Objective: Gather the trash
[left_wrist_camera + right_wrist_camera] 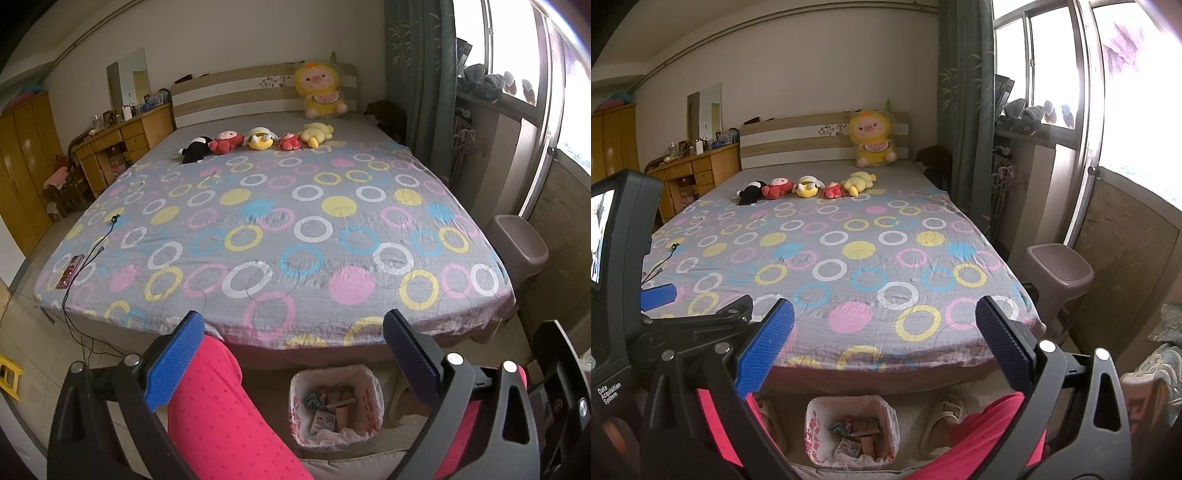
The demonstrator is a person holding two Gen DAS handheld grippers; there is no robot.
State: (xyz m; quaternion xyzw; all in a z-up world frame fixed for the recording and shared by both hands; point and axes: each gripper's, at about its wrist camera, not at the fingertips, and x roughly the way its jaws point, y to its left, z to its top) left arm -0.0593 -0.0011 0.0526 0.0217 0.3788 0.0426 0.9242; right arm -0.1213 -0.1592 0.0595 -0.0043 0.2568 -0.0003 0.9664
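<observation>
The left tool (293, 352) and the right tool (884, 349) are held wide apart, nothing between the pads, above pink-trousered legs (221, 413). Below them, on the floor, the lined trash bin (336, 406) is seen with scraps inside, at the foot of the bed (277, 221). Plush toys (258, 140) are lined up near the headboard; a stool (517, 251) is placed by the window.

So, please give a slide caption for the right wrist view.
Open right gripper above lined trash bin at foot of bed.
</observation>
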